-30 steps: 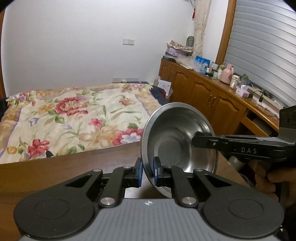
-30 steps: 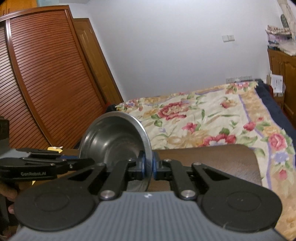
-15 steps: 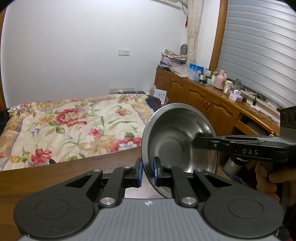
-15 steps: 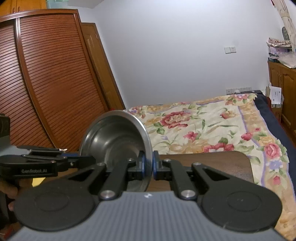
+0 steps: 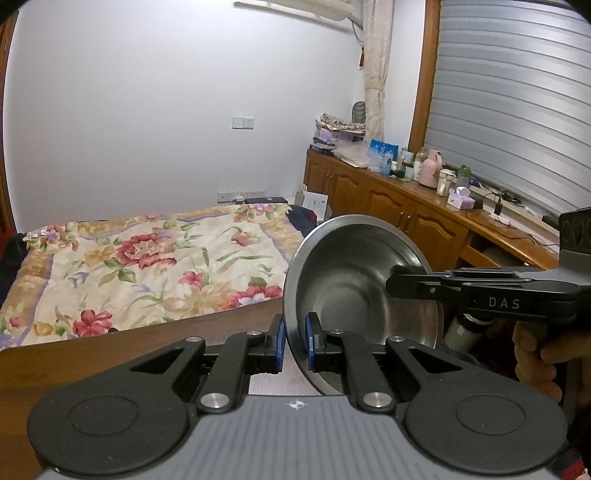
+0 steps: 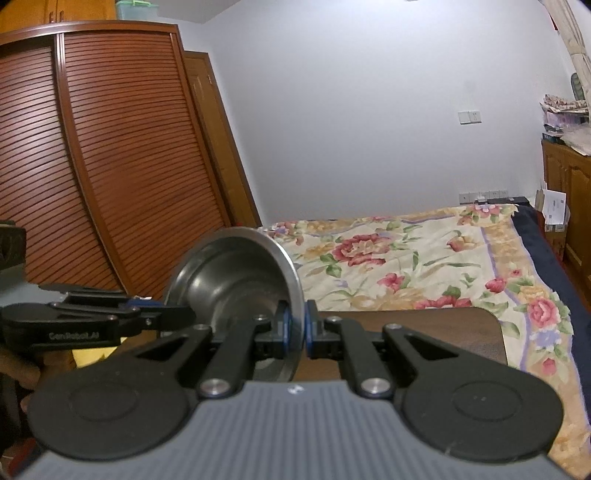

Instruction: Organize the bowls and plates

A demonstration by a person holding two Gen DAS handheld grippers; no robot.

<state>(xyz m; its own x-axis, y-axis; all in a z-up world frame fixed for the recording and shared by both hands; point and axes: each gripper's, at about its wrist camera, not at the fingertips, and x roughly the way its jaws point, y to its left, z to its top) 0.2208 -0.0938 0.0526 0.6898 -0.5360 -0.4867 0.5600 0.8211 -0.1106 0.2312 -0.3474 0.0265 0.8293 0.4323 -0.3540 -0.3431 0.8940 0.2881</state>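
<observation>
Two tools hold one bowl.
The left tool (image 5: pixel 294 341) and the right tool (image 6: pixel 297 328) each pinch the bowl's (image 5: pixel 351 280) rim above the tabletop (image 5: pixel 110 354).

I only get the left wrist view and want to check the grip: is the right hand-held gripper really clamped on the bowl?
Observer: Yes. The right wrist view shows the right hand-held gripper with the bowl rim pinched between its blue pads.
Operator: What stands left of the bowl there?
Observer: A slatted wooden wardrobe.
Operator: Anything on it?
Observer: A green-lidded box on top.
</observation>
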